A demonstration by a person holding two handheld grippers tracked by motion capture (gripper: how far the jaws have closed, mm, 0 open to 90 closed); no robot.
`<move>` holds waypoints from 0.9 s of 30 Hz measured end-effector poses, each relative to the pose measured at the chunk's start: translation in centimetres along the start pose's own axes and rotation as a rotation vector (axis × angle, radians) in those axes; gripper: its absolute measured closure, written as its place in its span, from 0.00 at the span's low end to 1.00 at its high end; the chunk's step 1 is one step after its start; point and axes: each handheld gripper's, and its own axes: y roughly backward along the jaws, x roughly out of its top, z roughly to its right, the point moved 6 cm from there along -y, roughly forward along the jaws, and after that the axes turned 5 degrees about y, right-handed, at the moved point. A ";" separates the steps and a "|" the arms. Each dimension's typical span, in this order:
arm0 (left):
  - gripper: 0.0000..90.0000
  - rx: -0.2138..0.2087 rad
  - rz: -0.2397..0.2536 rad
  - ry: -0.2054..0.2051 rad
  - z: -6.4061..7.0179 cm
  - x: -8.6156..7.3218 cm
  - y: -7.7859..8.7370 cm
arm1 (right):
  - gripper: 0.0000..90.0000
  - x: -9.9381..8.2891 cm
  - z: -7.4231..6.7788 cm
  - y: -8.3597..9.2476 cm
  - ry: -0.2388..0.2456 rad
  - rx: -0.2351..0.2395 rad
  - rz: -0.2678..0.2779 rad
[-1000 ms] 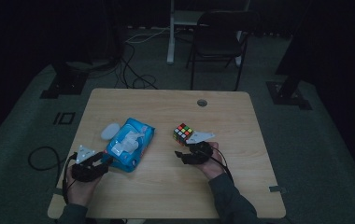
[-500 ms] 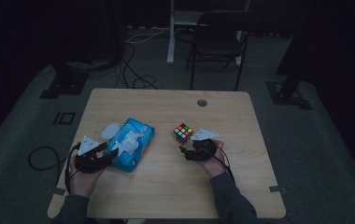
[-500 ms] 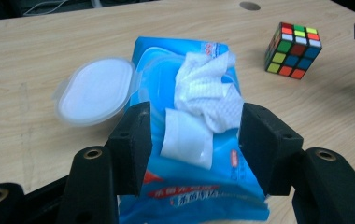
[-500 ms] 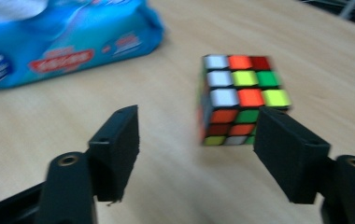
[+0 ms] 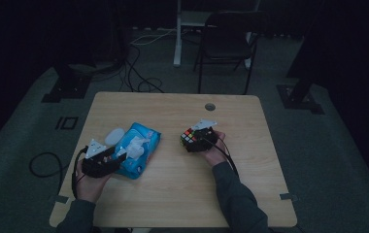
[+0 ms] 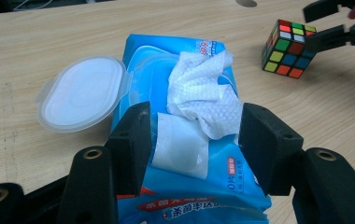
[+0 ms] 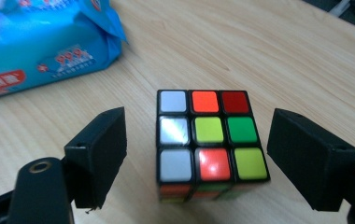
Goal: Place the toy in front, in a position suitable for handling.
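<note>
A blue wet-wipes pack point(image 5: 141, 145) lies on the left half of the wooden table point(image 5: 173, 194), its white lid point(image 6: 82, 95) flipped open. A crumpled white wipe point(image 6: 203, 93) sticks up out of it. My left gripper point(image 6: 194, 135) is open, with its jaws on either side of the pack's near end point(image 6: 199, 191) and the wipe's lower edge between them. A colourful puzzle cube point(image 7: 206, 135) rests on the table right of centre. Around it my right gripper point(image 7: 203, 154) stands open, with a gap at each side. In the high view the cube point(image 5: 189, 137) sits just ahead of the right gripper point(image 5: 198, 141).
A round cable hole point(image 5: 209, 107) is near the table's far edge. A dark folding chair point(image 5: 226, 43) and floor cables point(image 5: 139, 73) lie beyond the table. Bare wood separates the pack point(image 7: 40, 42) from the cube point(image 6: 287, 49).
Both hands have pushed forward. The left gripper has come up onto the pack's near end. The right gripper has closed in around the cube.
</note>
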 end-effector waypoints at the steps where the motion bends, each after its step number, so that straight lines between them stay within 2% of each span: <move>1: 0.50 0.000 0.000 0.000 0.0 0.0 0.0 | 0.22 0.0 0.0 0.0 0.000 0.000 0.000; 6: 0.51 -0.004 -0.014 -0.013 0.1 0.0 -0.5 | 0.26 -0.1 0.5 -1.7 0.015 0.013 -0.062; 11: 0.51 -0.005 -0.027 -0.023 0.2 0.1 -1.2 | 0.28 -0.5 0.5 -2.3 0.024 0.021 -0.092; 15: 0.51 -0.007 -0.033 -0.045 0.6 0.5 -1.8 | 0.35 -0.8 0.5 -2.7 0.022 0.023 -0.112; 17: 0.51 -0.004 -0.036 -0.055 0.7 0.6 -2.1 | 0.37 -0.7 0.5 -2.7 0.013 0.029 -0.106; 22: 0.51 0.001 -0.046 -0.084 1.1 1.0 -2.8 | 0.37 -0.6 0.2 -2.6 0.003 0.006 -0.101; 23: 0.50 0.008 -0.056 -0.104 1.2 1.2 -3.4 | 0.37 -0.4 0.0 -2.5 -0.003 0.005 -0.089; 26: 0.50 0.015 -0.070 -0.118 1.2 1.4 -4.1 | 0.38 -0.1 -0.3 -2.3 -0.002 0.004 -0.081; 27: 0.50 0.019 -0.083 -0.129 1.2 1.6 -4.8 | 0.38 0.2 -0.5 -2.1 0.005 0.004 -0.071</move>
